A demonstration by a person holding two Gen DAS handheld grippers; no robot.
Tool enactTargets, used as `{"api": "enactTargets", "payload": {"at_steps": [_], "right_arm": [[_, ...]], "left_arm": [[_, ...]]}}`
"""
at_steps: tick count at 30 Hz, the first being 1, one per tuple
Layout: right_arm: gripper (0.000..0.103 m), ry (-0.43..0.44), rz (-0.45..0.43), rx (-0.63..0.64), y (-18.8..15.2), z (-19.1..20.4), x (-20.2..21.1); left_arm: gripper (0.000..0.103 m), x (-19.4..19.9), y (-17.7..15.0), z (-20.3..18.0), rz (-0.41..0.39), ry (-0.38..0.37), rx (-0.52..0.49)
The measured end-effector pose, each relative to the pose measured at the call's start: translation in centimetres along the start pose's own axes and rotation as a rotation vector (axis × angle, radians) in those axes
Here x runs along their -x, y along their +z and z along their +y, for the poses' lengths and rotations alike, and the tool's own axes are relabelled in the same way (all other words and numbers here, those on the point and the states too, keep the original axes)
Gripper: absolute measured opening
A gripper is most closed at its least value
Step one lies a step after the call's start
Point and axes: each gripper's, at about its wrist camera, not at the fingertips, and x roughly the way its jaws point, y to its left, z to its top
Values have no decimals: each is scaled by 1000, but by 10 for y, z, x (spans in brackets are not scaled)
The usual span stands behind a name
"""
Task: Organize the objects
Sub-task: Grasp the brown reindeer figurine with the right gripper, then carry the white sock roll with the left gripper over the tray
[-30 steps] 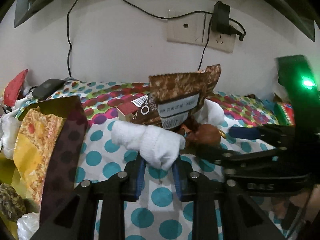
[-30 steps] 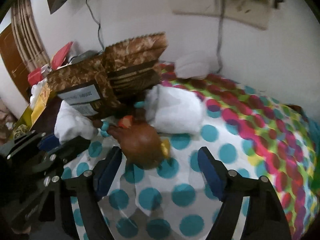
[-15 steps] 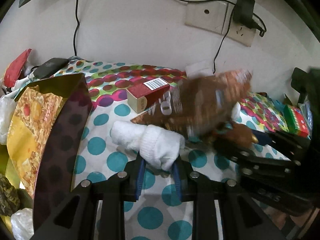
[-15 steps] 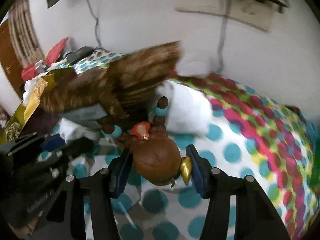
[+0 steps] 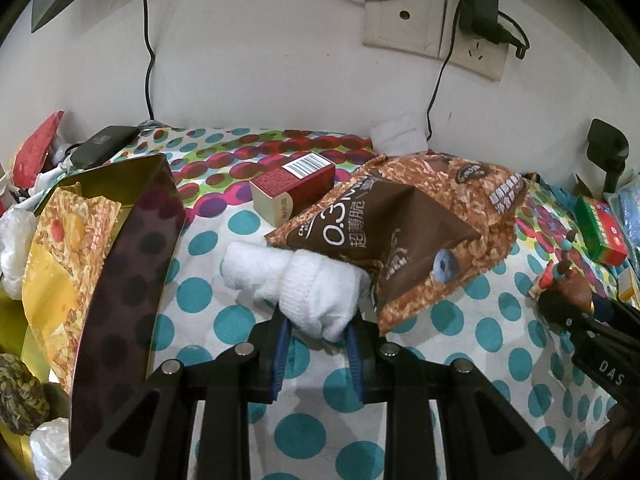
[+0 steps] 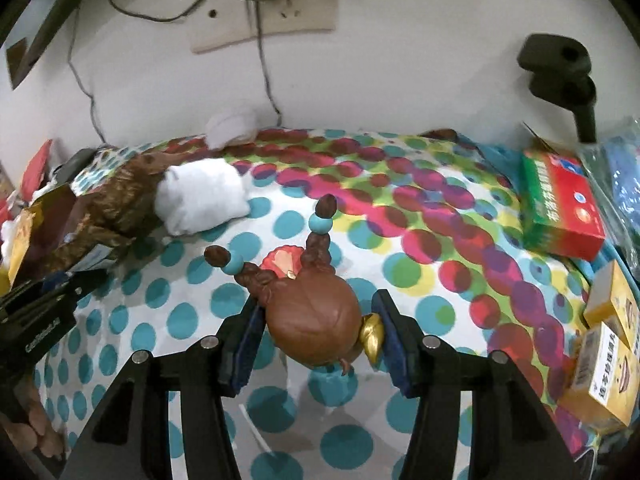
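My left gripper [image 5: 318, 324] is shut on a rolled white sock [image 5: 304, 284] that lies on the dotted cloth [image 5: 460, 320]. A brown snack bag [image 5: 400, 232] lies flat just behind the sock and overlaps its right end. In the right wrist view, my right gripper [image 6: 318, 312] is shut on the round head of a brown figurine [image 6: 316, 320] with beaded braids. It holds it over the cloth, well right of the bag [image 6: 120, 204]. The same figurine [image 5: 568, 288] shows at the right edge of the left wrist view.
A dark dotted box [image 5: 132, 248] with a yellow packet [image 5: 68, 240] stands at the left. A red carton [image 5: 296, 188] sits behind the bag. A white bundle [image 6: 200, 196] lies by the bag. A green and red box [image 6: 560, 208] and yellow boxes [image 6: 608, 340] crowd the right edge.
My right gripper closed on the figurine and carried it to the right, away from the snack bag. The bag, upright before, has fallen flat. My left gripper kept its hold on the sock.
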Motion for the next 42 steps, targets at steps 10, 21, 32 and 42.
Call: {"api": "enactTargets", "payload": {"at_steps": [10,21,32,42], "right_arm": [[51,-12,7,-3,-3,-9,2],[51,-72,-8,34,-3,-8,4],[51,-71,1,34,-1,-8,2],[51,-90,11,47,0,-4,0]], "left_arm": [[26,1,1,-3,-2,16,-13],[26,10,1,2,-43,20,7],[26,45,-27,-16,-27,18,-115],[26,82,-43,-22,-8,-10,-170]]}}
